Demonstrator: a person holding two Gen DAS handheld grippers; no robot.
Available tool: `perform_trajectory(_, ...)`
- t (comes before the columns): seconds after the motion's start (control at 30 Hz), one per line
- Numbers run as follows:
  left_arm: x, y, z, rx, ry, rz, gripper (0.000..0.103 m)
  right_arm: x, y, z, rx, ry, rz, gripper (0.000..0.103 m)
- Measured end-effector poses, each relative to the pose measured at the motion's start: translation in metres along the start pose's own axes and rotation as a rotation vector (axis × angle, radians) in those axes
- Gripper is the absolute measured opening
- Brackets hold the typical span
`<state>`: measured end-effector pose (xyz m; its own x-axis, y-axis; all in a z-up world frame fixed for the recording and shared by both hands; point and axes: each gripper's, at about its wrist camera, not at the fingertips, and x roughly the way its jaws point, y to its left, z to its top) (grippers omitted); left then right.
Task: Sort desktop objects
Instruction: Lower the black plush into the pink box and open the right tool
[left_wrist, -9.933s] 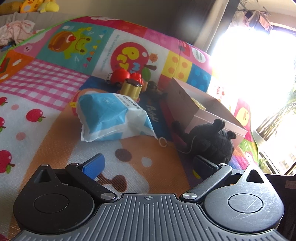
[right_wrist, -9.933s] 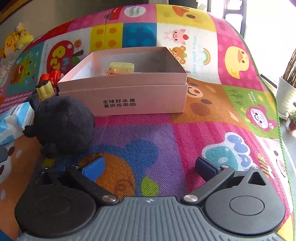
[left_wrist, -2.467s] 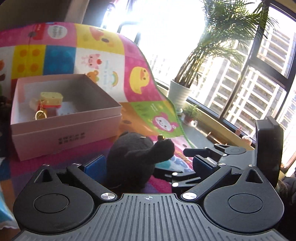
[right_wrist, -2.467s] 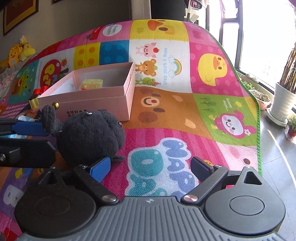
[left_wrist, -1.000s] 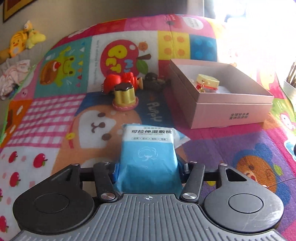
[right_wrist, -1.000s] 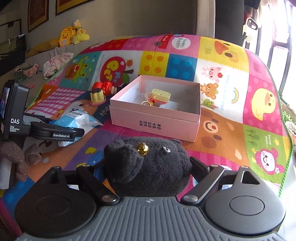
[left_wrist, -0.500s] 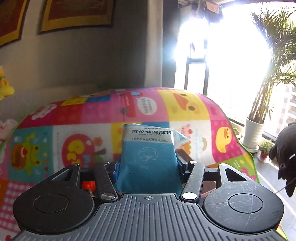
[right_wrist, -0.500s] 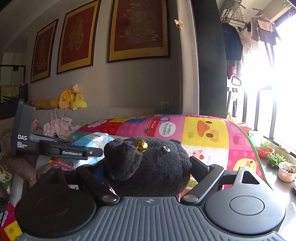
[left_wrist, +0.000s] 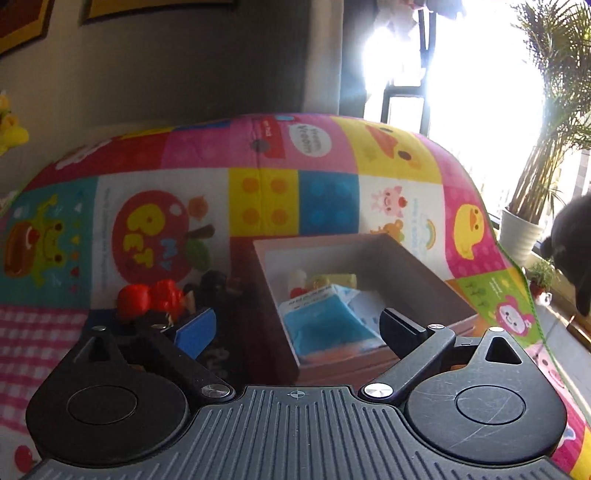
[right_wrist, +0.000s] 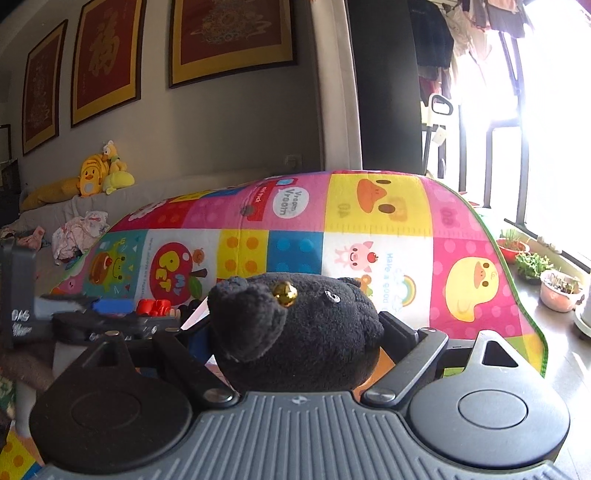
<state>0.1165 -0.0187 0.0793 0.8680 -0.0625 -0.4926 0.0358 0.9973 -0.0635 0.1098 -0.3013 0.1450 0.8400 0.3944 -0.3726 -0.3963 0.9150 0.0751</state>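
The left gripper (left_wrist: 297, 326) has its fingers (left_wrist: 195, 330) spread wide and they are opening. Nothing is between them. Just past the fingers, a blue wipes pack (left_wrist: 327, 323) lies inside the pink box (left_wrist: 436, 291), at the near side of it. A small yellow toy (left_wrist: 334, 280) sits in the box too, behind the pack.

The box rests on a bright play mat (left_wrist: 266, 195) with squares of many colours, a frog, a duck and a pig on it. To the left of the box, on the mat, there is a red toy (left_wrist: 149, 297). A dark little thing (left_wrist: 212, 282) sits next to it, but it is too dark to tell what it is.

The right gripper (right_wrist: 295, 332) has its fingers clenched on a black plush toy (right_wrist: 295, 332). The plush fills the gap between them. It has a small gold bell (right_wrist: 284, 290) on it. From the left camera, a bit of the same plush (left_wrist: 570, 240) peeks in at the far right edge, up above the mat.

In the right camera, the left gripper (right_wrist: 110, 314) shows at the left side, with the red toy (right_wrist: 153, 306) just past it.

A potted plant (left_wrist: 521, 236) stands by the sunny window on the right. Yellow stuffed toys (right_wrist: 98, 175) sit on a sofa by the far wall, under framed pictures (right_wrist: 231, 38).
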Motion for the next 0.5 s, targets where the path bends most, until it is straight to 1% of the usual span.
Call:
perform_trajectory(0.07, -0.002, 0.006, -0.014, -0.006, 0.030, 0.004, 0.100, 0.017, 0.001, 0.010, 0.007, -0.005, 0.008, 0.088)
perform_trajectory(0.13, -0.004, 0.010, -0.027, -0.008, 0.052, 0.011, 0.100, 0.040, 0.006, 0.025, -0.001, -0.030, -0.010, 0.088)
perform_trajectory(0.23, -0.010, 0.017, -0.040, -0.010, 0.039, 0.025, 0.100, 0.089, 0.012, 0.047, 0.023, -0.034, -0.049, 0.088)
perform_trajectory(0.3, -0.012, 0.025, -0.045, -0.024, 0.032, 0.037, 0.100, 0.122, 0.014, 0.053, 0.060, -0.027, -0.067, 0.088)
perform_trajectory(0.37, -0.014, 0.037, -0.049, -0.048, 0.029, 0.049, 0.101, 0.152, 0.013, 0.053, 0.101, 0.020, -0.062, 0.089)
perform_trajectory(0.4, -0.015, 0.043, -0.051, -0.063, 0.026, 0.055, 0.101, 0.166, 0.012, 0.050, 0.126, 0.068, -0.059, 0.090)
perform_trajectory(0.43, -0.016, 0.049, -0.054, -0.080, 0.021, 0.061, 0.101, 0.174, 0.011, 0.046, 0.146, 0.106, -0.054, 0.090)
perform_trajectory(0.5, -0.018, 0.062, -0.059, -0.119, 0.012, 0.070, 0.101, 0.177, 0.011, 0.034, 0.150, 0.135, -0.043, 0.091)
